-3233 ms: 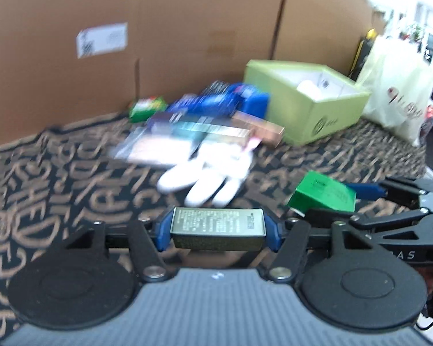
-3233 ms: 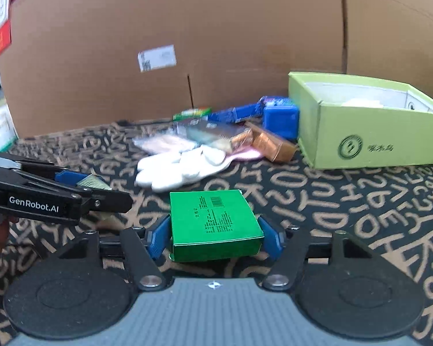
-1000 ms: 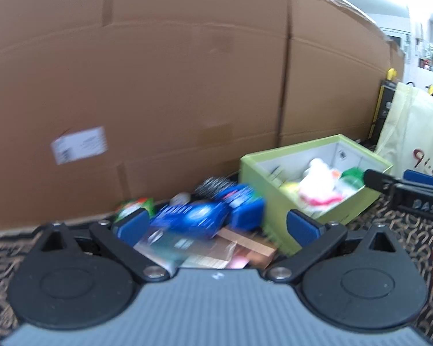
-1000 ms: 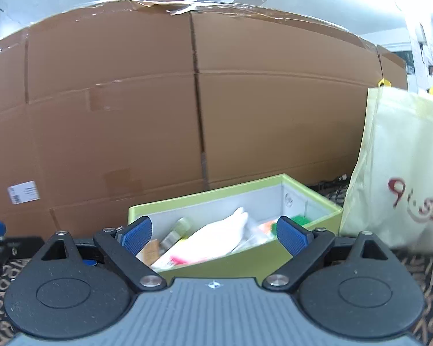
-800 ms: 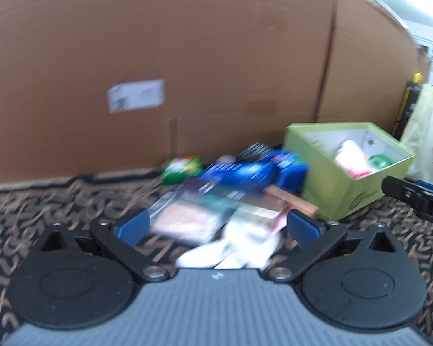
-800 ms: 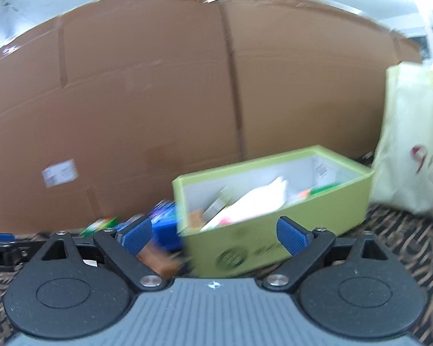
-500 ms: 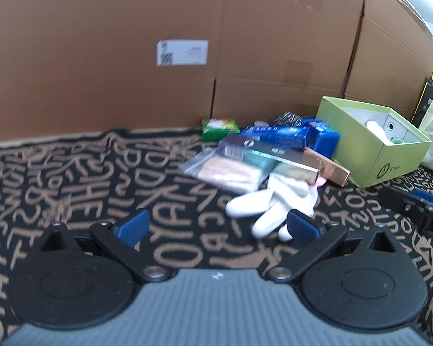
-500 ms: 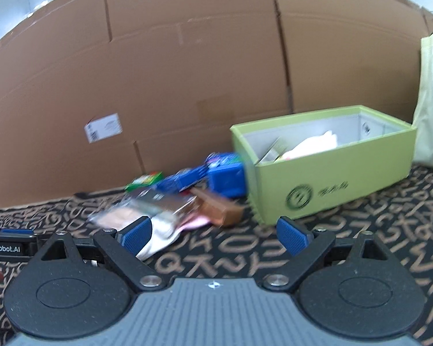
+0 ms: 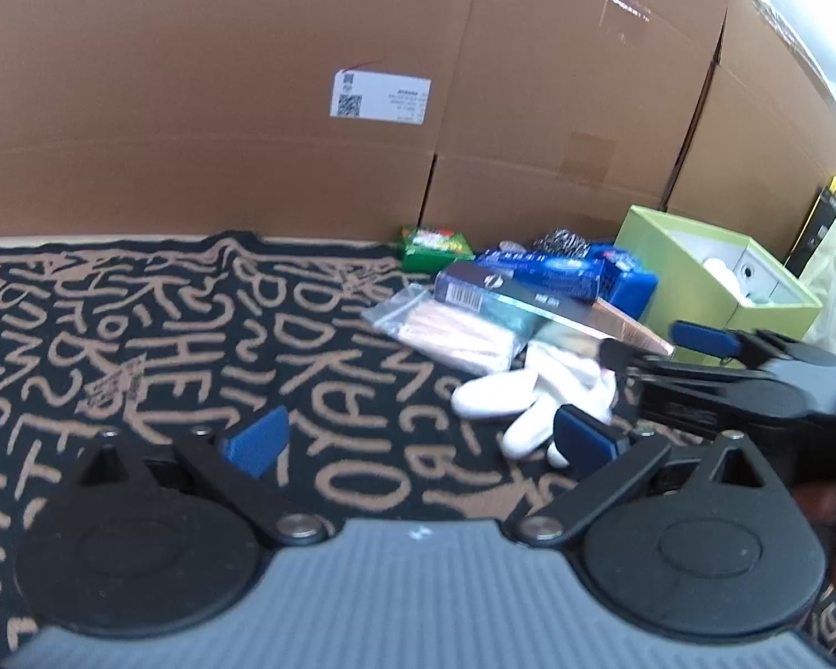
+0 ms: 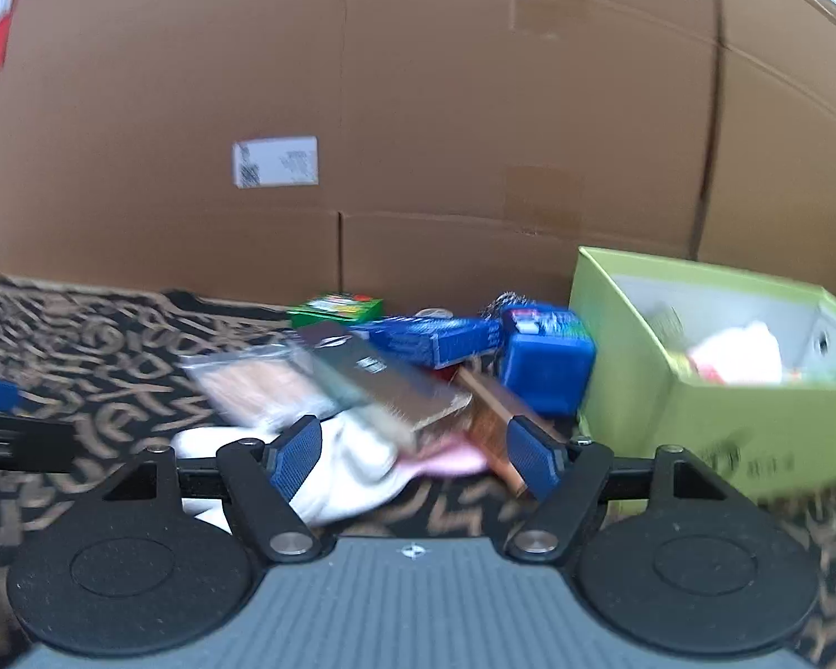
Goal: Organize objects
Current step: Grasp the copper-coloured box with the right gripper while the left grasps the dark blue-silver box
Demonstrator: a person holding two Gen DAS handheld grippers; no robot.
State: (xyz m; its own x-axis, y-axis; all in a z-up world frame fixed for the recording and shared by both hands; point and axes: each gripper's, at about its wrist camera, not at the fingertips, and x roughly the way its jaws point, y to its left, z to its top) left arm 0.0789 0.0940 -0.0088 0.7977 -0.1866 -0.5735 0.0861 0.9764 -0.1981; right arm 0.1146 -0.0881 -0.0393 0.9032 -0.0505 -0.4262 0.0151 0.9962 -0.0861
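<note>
1. Cardboard walls (image 10: 474,111) back a dark mat with tan lettering (image 9: 167,334), and your remaining clutter lies in a heap at its far side, just left of the green box (image 10: 696,407).
2. You look to be between deliveries: the box already holds a few things, and both grippers are empty and aimed at the heap.
3. Your left gripper (image 9: 418,437) stands wide open over bare mat, nothing between its pads.
4. Your right gripper (image 10: 412,457) is closing, yet the pads press on nothing; the white glove (image 10: 351,474) and the dark long carton (image 10: 379,379) lie just beyond them.
5. Next, you probably need to commit to one item. The carton rests partly on the glove, so lift it first, gripping across its narrow sides.
</note>
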